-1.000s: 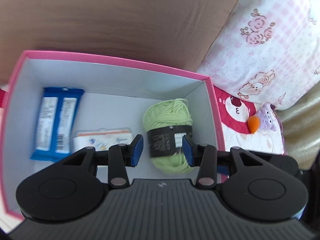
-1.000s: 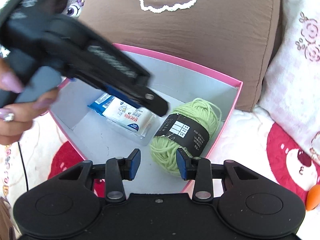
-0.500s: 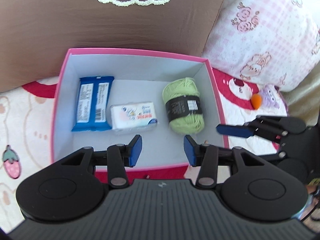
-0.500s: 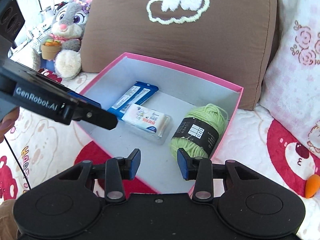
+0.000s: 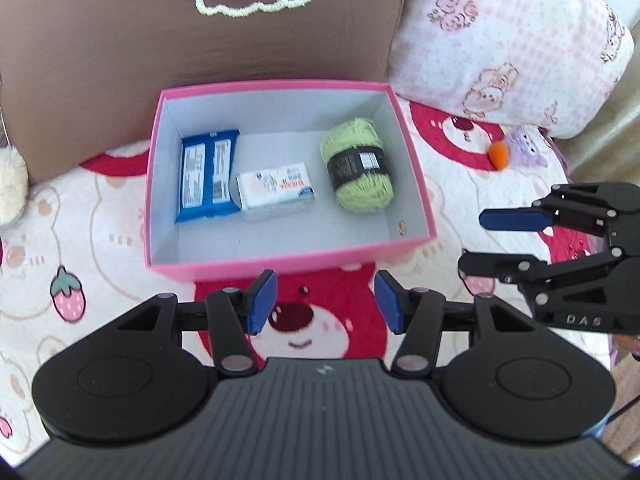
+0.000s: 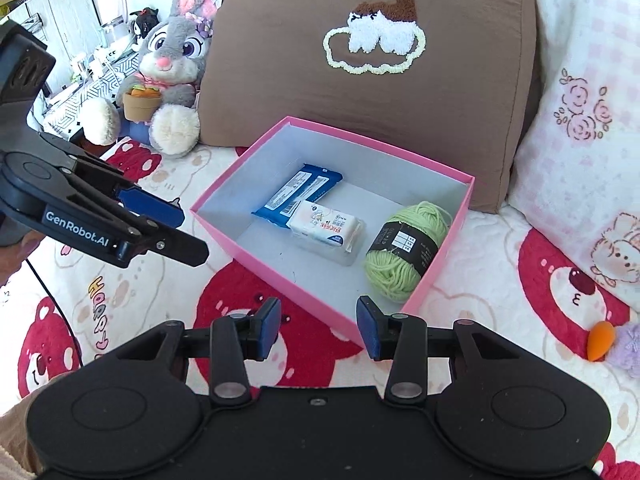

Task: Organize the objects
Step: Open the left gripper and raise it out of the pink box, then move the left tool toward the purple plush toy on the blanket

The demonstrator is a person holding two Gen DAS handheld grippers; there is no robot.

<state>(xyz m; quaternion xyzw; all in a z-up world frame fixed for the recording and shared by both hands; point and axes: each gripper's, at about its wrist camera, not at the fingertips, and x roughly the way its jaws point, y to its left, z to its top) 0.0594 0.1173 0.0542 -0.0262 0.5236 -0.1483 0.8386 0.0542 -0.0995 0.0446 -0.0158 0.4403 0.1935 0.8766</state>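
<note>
Both the left hand-held gripper (image 5: 326, 300) and the right hand-held gripper (image 6: 318, 328), jaws just widening, hang empty before the pink box (image 5: 288, 266); brown cushion (image 6: 400, 120) and plush rabbit (image 6: 172, 60) sit behind.

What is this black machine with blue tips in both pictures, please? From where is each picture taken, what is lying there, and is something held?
There is no robot. A person holds two hand grippers, each with a camera looking along its fingers. One picture comes from the left gripper, the other from the right gripper; each also sees the other at its side. On a bear-print blanket stands a pink box holding a blue packet, a white tissue pack and green yarn. Both grippers are open and hold nothing; their jaws have just been opening.
</note>
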